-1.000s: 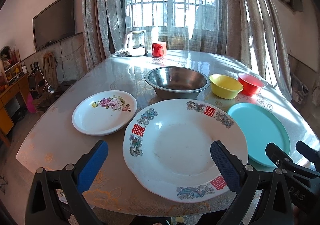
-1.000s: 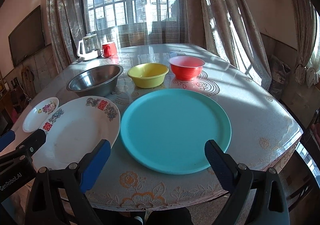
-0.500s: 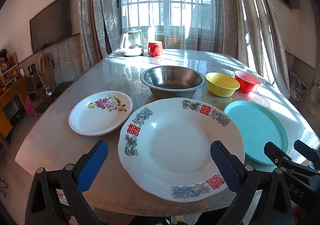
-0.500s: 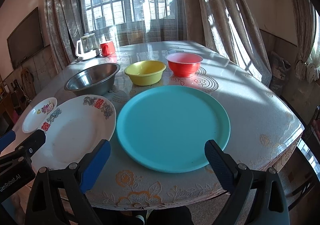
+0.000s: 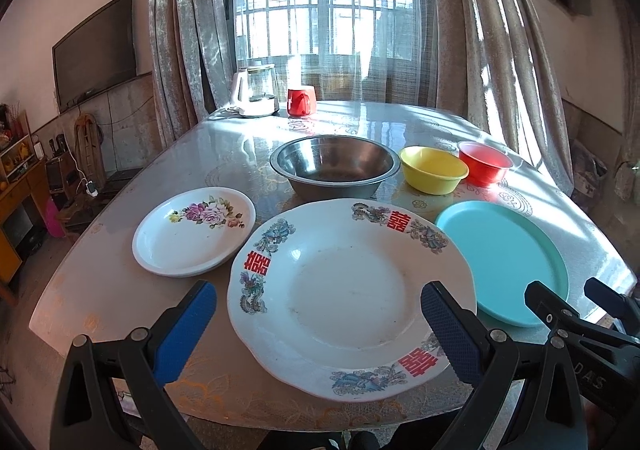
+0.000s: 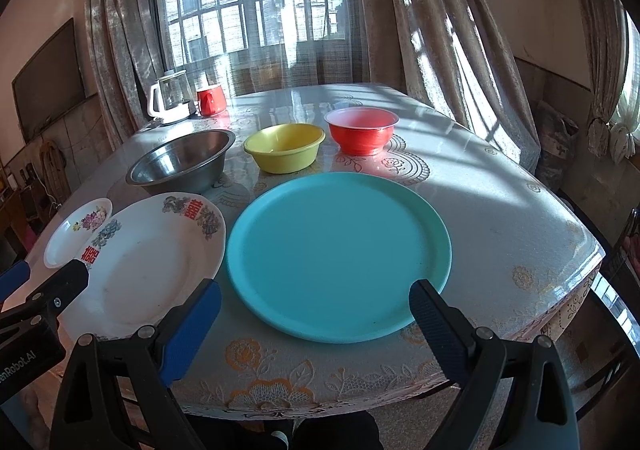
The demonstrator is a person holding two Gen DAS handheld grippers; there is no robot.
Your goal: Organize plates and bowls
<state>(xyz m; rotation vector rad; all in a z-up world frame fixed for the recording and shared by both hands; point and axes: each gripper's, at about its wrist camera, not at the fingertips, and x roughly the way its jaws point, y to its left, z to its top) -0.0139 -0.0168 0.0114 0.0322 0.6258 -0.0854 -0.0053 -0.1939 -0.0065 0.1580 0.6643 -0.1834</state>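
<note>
The big plate (image 5: 352, 282) lies at the table's (image 5: 224, 153) near edge. A small plate (image 5: 194, 236) sits left of it, a tray (image 5: 508, 254) right. Behind it stand three bowls (image 5: 336, 165).

Left gripper (image 5: 318, 324): fingers (image 5: 184, 330) spread wide, nothing between them, filling the lower frame of its own view. Right gripper (image 6: 314, 324): fingers (image 6: 438, 324) equally spread and empty, low in its view, level.

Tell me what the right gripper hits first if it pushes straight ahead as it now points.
Most likely the teal plate: the open right gripper points at it, its fingers flanking the plate's near rim. Its height above the table is unclear, so it might pass over the rim.
</note>
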